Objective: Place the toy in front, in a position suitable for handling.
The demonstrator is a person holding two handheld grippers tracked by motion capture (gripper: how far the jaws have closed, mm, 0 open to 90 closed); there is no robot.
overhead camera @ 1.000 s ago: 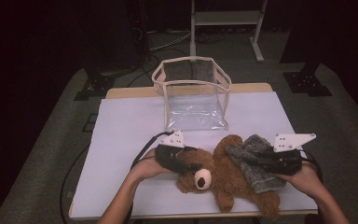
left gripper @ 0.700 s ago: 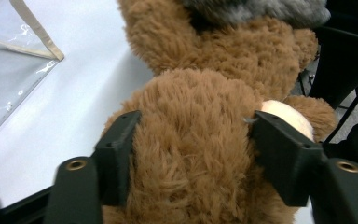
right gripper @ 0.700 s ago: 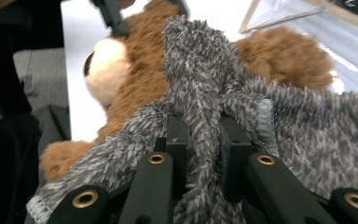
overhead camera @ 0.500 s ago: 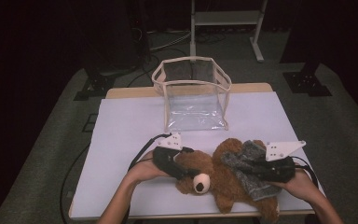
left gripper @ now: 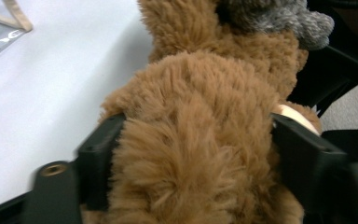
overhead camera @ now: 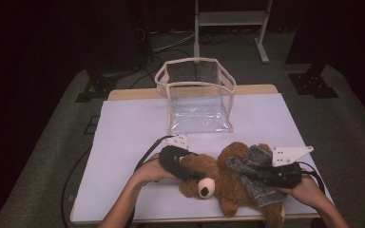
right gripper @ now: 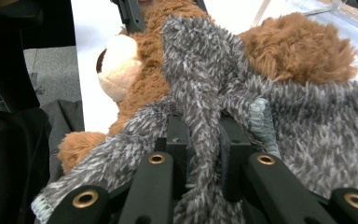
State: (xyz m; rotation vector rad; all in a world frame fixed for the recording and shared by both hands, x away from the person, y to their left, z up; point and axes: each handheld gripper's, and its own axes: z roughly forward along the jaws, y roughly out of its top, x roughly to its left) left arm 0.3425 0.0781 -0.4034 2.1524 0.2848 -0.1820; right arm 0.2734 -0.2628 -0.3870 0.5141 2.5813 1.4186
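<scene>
Grey cloth (right gripper: 200, 93) pinched, right tool (right gripper: 200, 154)

Dim surroundings, brightly lit tabletop

My claw (left gripper: 196, 154) straddling the brown plush bear (left gripper: 205, 116), jaws having just narrowed against its fur, grey knit cloth (left gripper: 279, 18) beyond, white surface (left gripper: 51, 88) leftward

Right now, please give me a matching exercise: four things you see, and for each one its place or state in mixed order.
1 teddy bear
2 grey cloth
3 clear bag
4 left tool

a stands open and upright behind the bear
b pinched by the right tool
c lies on the table's near edge
d its jaws flank the bear's head

Pairs: 1-c, 2-b, 3-a, 4-d
</scene>
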